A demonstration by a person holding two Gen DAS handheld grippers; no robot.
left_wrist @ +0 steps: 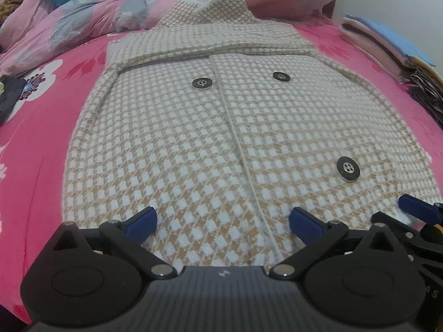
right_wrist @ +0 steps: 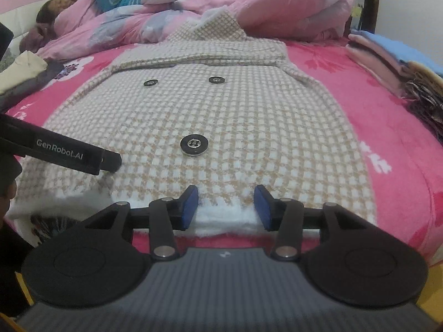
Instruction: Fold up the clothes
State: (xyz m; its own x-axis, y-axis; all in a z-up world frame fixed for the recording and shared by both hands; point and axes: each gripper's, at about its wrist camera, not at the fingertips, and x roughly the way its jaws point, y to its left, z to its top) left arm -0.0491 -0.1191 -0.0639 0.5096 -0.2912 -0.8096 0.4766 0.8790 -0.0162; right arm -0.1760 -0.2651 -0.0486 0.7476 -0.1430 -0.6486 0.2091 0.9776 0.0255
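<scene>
In the lower part of both views the hem of the checked coat lies directly under the jaws. The left gripper has its jaws wide apart over the hem and holds nothing. The right gripper, at the lower right of the left view, is half open with the fluffy white edge between its pads, probably not pinched. The coat's long axis runs away toward the collar and the pink quilt at the top of the frame

Fuzzy woven houndstooth coat beyond the jaws, glossy black buttons with metal centres; plush pink bedsheet underneath; matt black plastic gripper bodies.
</scene>
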